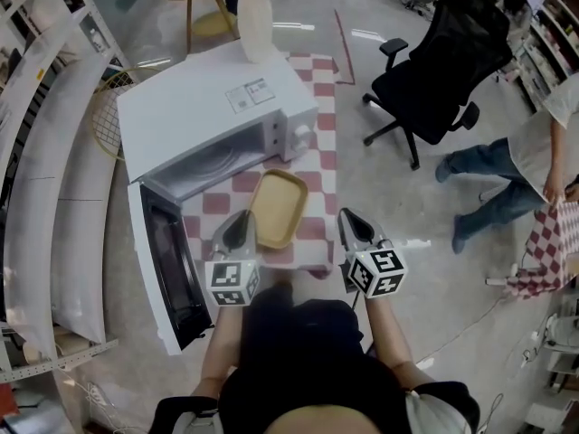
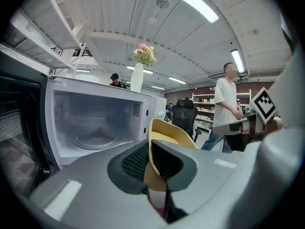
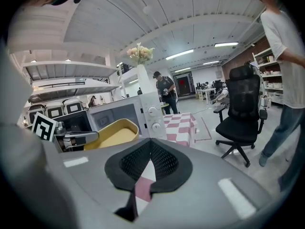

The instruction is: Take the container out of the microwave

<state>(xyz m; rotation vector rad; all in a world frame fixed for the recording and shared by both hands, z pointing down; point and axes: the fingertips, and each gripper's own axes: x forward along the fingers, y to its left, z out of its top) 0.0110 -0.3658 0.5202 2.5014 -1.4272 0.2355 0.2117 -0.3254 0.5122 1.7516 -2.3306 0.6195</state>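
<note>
**Head view:**
- left gripper (image 1: pixel 241 227): jaws clamped on the near rim of the yellow container (image 1: pixel 279 208).
- The container sticks out ahead of those jaws, over the checkered desk (image 1: pixel 318 165) and fully outside the microwave (image 1: pixel 213 116). Can't tell if its base touches the desk.
- The microwave cavity is ahead-left of the left jaws, and the door (image 1: pixel 167 274) hangs open to their left.
- right gripper (image 1: pixel 355 226): just right of the container and apart from it, pointing the same way as the left one.
- An office chair (image 1: pixel 448 61) is well ahead-right of the right jaws.

**Left gripper view:**
- The pads pinch the container wall, so the jaws are nearly closed, with a gap only as wide as the rim.
- The rest of the container rises straight ahead of the jaws.
- The cavity and its turntable (image 2: pixel 95 141) are ahead-left of the jaws.
- The right gripper shows at the right of the jaws, and a standing person (image 2: pixel 228 104) is beyond it.

**Right gripper view:**
- The jaws are fully together with the pad tips meeting, and nothing is held.
- The container is ahead-left of these jaws, gripped by the left gripper.
- The microwave knobs (image 3: pixel 153 119) are straight ahead of the jaws, and the chair is ahead-right.
</note>
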